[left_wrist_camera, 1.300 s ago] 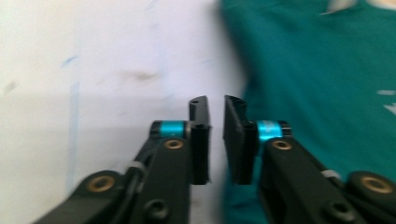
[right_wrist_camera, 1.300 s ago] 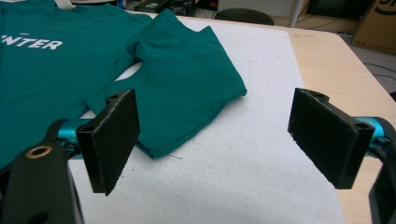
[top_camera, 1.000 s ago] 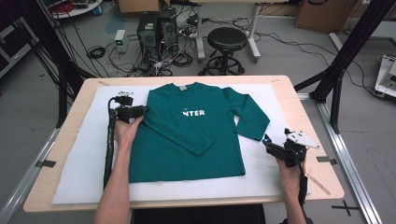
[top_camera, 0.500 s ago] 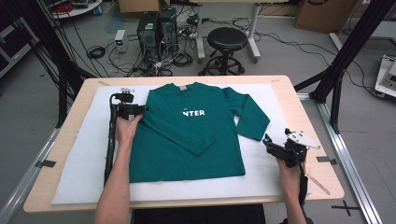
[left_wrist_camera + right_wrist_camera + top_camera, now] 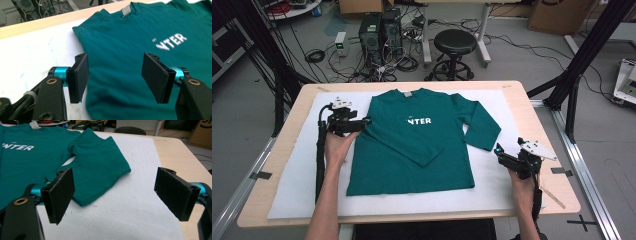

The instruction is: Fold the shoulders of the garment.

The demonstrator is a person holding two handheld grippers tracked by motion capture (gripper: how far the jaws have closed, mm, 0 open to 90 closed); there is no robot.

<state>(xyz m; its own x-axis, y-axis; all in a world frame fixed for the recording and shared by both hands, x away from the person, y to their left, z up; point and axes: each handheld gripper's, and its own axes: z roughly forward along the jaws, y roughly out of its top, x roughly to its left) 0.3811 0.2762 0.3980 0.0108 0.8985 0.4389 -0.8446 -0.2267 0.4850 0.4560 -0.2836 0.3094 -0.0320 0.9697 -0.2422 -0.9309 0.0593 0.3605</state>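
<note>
Lying flat on the white mat (image 5: pixel 287 190), the green long-sleeved shirt (image 5: pixel 412 150) has one sleeve already folded across its front, so the left gripper (image 5: pixel 362 121) hovers wide open and empty at that shoulder fold while the right gripper (image 5: pixel 498 151), equally agape and empty, waits near the outstretched sleeve (image 5: pixel 100 162) to fold it next.

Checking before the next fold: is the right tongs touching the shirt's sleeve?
Apart. In the right gripper view, bare white mat lies between the open right tongs and the sleeve.

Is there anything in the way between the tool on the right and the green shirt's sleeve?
No, nothing visible. Just bare white mat lies between the open right tool and the cuff of the sleeve of the green shirt.
</note>
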